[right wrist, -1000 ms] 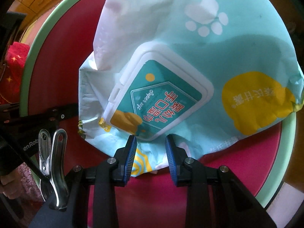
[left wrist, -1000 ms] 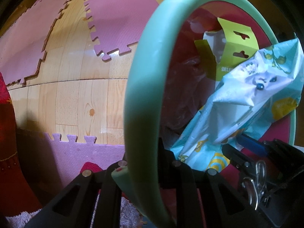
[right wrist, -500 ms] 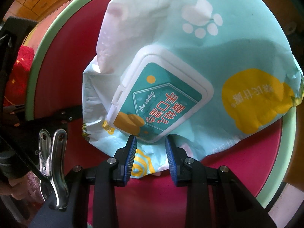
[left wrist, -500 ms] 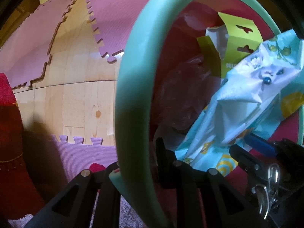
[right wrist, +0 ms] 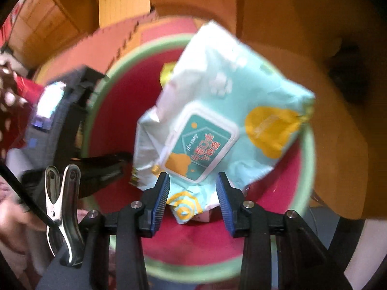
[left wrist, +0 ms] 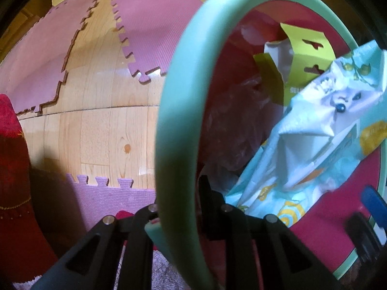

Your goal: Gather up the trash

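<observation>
Wipes pack released over the bin, whose rim is held.

At the left, the green rim (left wrist: 179, 111) of the red bin (right wrist: 193, 239) is clamped between the jaws of the left gripper (left wrist: 180, 215), above a wooden floor (left wrist: 101, 130) with purple foam mats (left wrist: 150, 24). Inside the bin, a yellow-green card (left wrist: 307, 55) and a clear crumpled film (left wrist: 232, 130) are seen behind the wipes pack (right wrist: 217, 130). Further right, the right gripper (right wrist: 192, 188) is spread wide, the pack's lower corner lying between the blue pads (right wrist: 160, 193) ungripped. The pack is judged light, soft and slick; it is best pinched at a crimped end seam, not at the stiff white lid.
</observation>
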Demonstrator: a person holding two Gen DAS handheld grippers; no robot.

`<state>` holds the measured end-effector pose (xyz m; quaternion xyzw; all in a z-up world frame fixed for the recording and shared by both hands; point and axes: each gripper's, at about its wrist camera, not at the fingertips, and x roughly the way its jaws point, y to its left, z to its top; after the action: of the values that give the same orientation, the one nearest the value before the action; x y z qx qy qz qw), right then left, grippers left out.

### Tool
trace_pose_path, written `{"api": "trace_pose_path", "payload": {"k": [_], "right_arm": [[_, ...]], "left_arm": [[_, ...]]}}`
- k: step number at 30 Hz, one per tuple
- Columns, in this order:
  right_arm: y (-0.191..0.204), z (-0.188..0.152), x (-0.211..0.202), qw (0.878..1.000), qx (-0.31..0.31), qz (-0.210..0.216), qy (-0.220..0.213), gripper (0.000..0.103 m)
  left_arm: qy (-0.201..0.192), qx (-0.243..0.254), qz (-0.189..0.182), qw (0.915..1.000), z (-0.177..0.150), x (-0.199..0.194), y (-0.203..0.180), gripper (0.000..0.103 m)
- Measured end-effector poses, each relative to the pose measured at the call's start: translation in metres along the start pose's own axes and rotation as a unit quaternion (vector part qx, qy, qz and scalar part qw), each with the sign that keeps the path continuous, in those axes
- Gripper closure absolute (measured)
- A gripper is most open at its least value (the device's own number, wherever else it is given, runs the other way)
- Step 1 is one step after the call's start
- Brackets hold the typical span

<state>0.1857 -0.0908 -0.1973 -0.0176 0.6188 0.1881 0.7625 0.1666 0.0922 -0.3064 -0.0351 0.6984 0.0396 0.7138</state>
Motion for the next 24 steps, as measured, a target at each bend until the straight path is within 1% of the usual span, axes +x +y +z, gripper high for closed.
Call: {"api": "trace_pose_path", "payload": {"k": [4,6,8,9,11,12,13,14,17,18,21,23,24], "right_arm": [[0.005,-0.008,-0.029,1.000,-0.003,-0.012,-0.028,0.062],[0.009,-0.009,-0.046,0.998,-0.011,-0.025,-0.052,0.062],[0.010,-0.014,-0.060,0.997,-0.009,-0.027,-0.074,0.062],[0.011,-0.013,-0.063,0.996,-0.009,-0.027,-0.082,0.062],[0.015,-0.018,-0.071,0.994,-0.007,-0.041,-0.098,0.062],[0.016,-0.021,-0.077,0.993,-0.009,-0.045,-0.108,0.062],[0.016,-0.022,-0.082,0.992,-0.011,-0.047,-0.117,0.061],[0.012,-0.021,-0.088,0.990,-0.012,-0.050,-0.129,0.058],[0.005,-0.021,-0.093,0.989,-0.003,-0.055,-0.140,0.050],[0.002,-0.022,-0.093,0.989,0.002,-0.053,-0.140,0.050],[-0.005,-0.025,-0.095,0.989,0.021,-0.052,-0.140,0.049],[-0.004,-0.026,-0.097,0.986,0.024,-0.062,-0.153,0.049],[-0.003,-0.026,-0.097,0.984,0.026,-0.069,-0.160,0.049]], "left_arm": [[-0.009,-0.004,0.008,0.9999,0.003,-0.005,0.000,0.086],[-0.013,-0.002,0.006,0.9999,0.001,-0.008,-0.003,0.086],[-0.017,0.016,0.009,0.9997,0.000,-0.007,-0.003,0.085],[-0.016,0.016,0.007,0.9997,0.000,-0.006,-0.002,0.085],[-0.014,-0.001,0.005,0.9999,-0.002,-0.005,0.005,0.085],[-0.014,0.000,0.007,0.9999,-0.002,-0.004,0.005,0.084],[-0.015,0.003,0.012,0.9998,-0.002,-0.003,0.006,0.084],[-0.014,0.002,0.016,0.9998,-0.003,-0.003,0.005,0.084],[-0.018,0.002,0.013,0.9997,-0.005,-0.006,0.001,0.083],[-0.021,0.008,0.019,0.9996,-0.006,-0.008,-0.002,0.080],[-0.030,0.027,0.032,0.9987,-0.007,-0.009,-0.012,0.079],[-0.043,0.036,0.039,0.9977,-0.010,-0.011,-0.017,0.075],[-0.041,0.041,0.042,0.9974,-0.011,-0.010,-0.020,0.071]]}}
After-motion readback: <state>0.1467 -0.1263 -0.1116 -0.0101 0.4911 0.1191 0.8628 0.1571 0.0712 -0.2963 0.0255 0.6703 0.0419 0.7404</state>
